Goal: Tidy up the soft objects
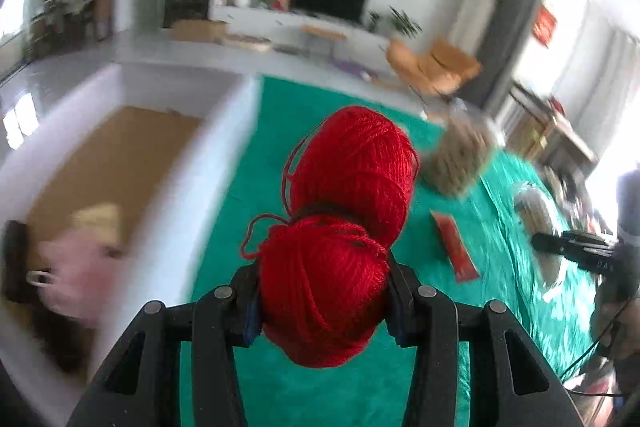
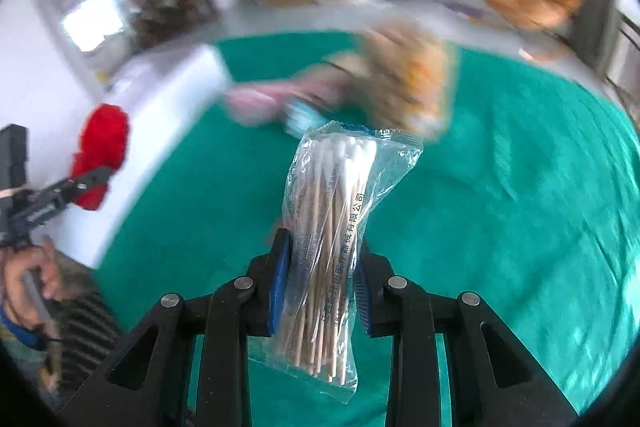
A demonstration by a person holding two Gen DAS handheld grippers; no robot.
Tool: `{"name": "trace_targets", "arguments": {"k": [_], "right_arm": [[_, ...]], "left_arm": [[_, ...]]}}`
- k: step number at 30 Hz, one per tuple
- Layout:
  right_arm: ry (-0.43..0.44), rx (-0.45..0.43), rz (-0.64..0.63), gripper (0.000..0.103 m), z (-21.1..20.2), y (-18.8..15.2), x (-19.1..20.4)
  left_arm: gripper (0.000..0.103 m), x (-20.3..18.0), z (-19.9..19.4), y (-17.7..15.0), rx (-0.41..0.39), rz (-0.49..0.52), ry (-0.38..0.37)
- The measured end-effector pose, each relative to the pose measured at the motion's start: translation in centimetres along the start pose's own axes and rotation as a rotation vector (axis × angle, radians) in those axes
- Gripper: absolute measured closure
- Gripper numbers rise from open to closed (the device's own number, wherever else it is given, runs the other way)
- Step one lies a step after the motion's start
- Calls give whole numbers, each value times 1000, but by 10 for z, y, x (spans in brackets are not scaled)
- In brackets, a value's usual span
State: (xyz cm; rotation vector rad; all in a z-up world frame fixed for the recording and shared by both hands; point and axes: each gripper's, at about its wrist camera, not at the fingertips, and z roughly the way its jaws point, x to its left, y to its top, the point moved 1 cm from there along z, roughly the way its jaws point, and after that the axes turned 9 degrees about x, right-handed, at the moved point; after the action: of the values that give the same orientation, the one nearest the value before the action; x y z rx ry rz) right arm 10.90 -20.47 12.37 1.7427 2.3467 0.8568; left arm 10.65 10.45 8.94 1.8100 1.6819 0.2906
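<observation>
While left gripper (image 1: pixel 322 301) clamps red yarn (image 1: pixel 344 227), right gripper (image 2: pixel 320 287) pinches swab packet (image 2: pixel 328 247).

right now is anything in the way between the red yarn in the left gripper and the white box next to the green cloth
Nothing visible. The left gripper is shut on the red yarn, held above the green cloth. The white box lies open-topped just to its left, with only its near wall to clear.
</observation>
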Motion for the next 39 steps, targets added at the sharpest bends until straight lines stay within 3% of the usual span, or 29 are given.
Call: {"name": "trace_targets", "arguments": {"k": [4,8,10,11,12,13,14,15,18,20,23,29,32,34,39], "right_arm": [[164,-20,-124,72,22,61,90],[300,7,-224,72,64,110,189],[337,25,-261,71,86,123,233],[368,39,-275,69,98,129,254],[402,53,-283,64,109,133,271],[427,64,-287,59,120,138,287],[446,69,-280,39,129,142,298],[460,70,-266,32,137,145,308],[471,65,-254,32,143,143,315],[446,50,-266,32,139,135,305],[338,21,-290,32,129,113,280],[66,-53,-252,32,113,61,178],[-96,-85,-210,32,97,21,116],[-202,-96,-167,32,84,-6,74],[-415,-75,-43,32,67,-67,-15]], "left_arm": [[56,66,-44,19,-60,-75,159],[52,145,-67,22,-63,-193,345],[41,177,-68,20,-47,-242,414],[28,191,-67,19,-29,-262,435],[17,205,-65,17,-7,-287,452],[17,216,-64,15,6,-305,466],[17,225,-63,13,15,-321,474],[17,231,-65,11,18,-337,481],[16,226,-71,-1,-9,-338,483],[16,216,-71,-5,-20,-321,482],[16,196,-76,-14,-41,-308,430],[15,77,-61,-20,-104,-226,171],[1,6,-38,-33,-112,-137,47],[0,-34,-11,-43,-85,-91,-6],[0,-91,71,-64,88,-14,-6]]}}
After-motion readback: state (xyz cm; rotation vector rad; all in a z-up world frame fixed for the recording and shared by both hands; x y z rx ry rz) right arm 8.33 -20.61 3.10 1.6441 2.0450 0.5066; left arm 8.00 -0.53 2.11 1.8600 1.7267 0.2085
